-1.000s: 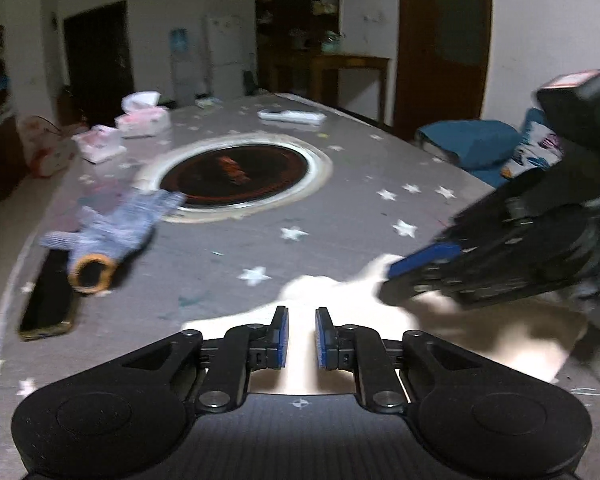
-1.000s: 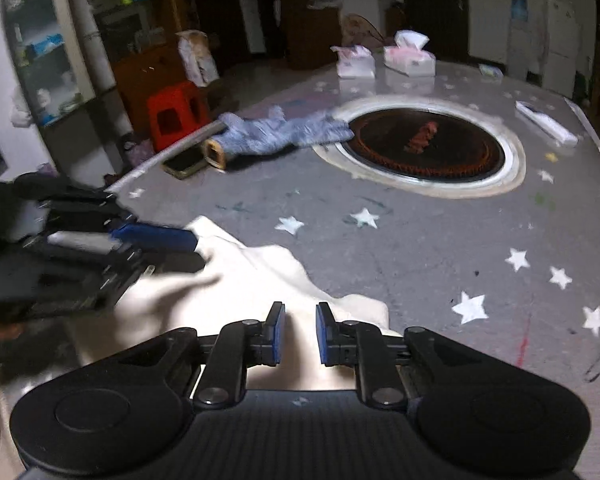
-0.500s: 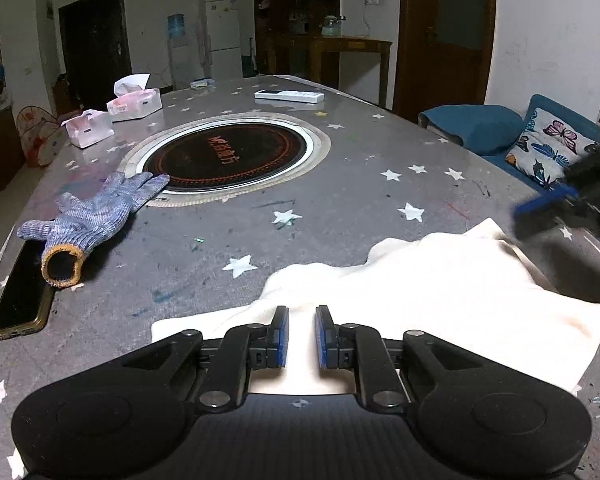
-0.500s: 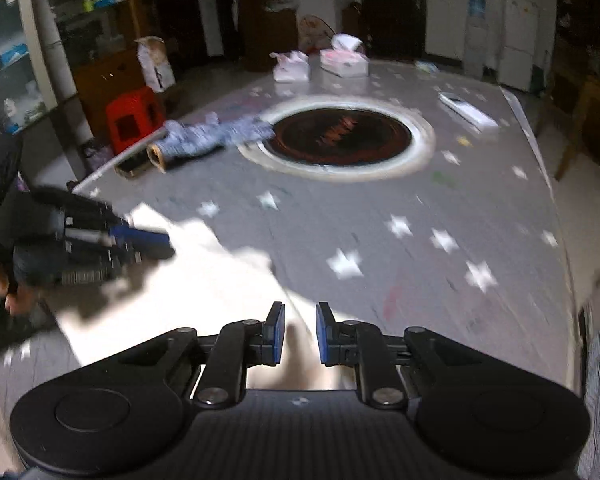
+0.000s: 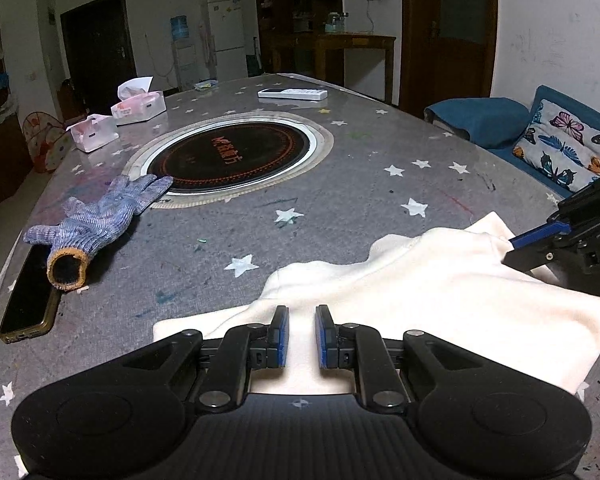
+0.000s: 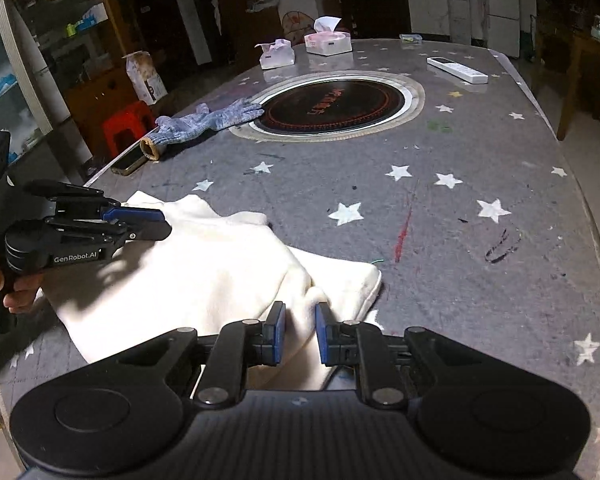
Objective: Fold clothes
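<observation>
A cream garment [image 5: 420, 292] [image 6: 204, 272] lies rumpled on the grey star-patterned table [image 5: 340, 200], near its front edge. My left gripper [image 5: 301, 336] hovers over the garment's left part, its jaws a narrow gap apart with flat cloth showing below them. From the right wrist view the left gripper [image 6: 166, 224] casts a shadow on the cloth, with a hand behind it. My right gripper [image 6: 300, 334] stands over the garment's right part above a raised fold, jaws equally narrow, nothing pinched. From the left wrist view the right gripper [image 5: 512, 248] tips reach the garment's far right corner.
A blue knit glove [image 5: 96, 224] and a phone [image 5: 28, 296] lie at the left. A round hob [image 5: 230, 156] is set in the table's middle. Two tissue boxes [image 5: 138, 104] and a remote [image 5: 292, 94] sit far back. A sofa with cushions [image 5: 560, 152] stands right.
My right gripper has swung from close beside the left gripper out to the garment's right end, uncovering the cloth. The left gripper has stayed in place.
</observation>
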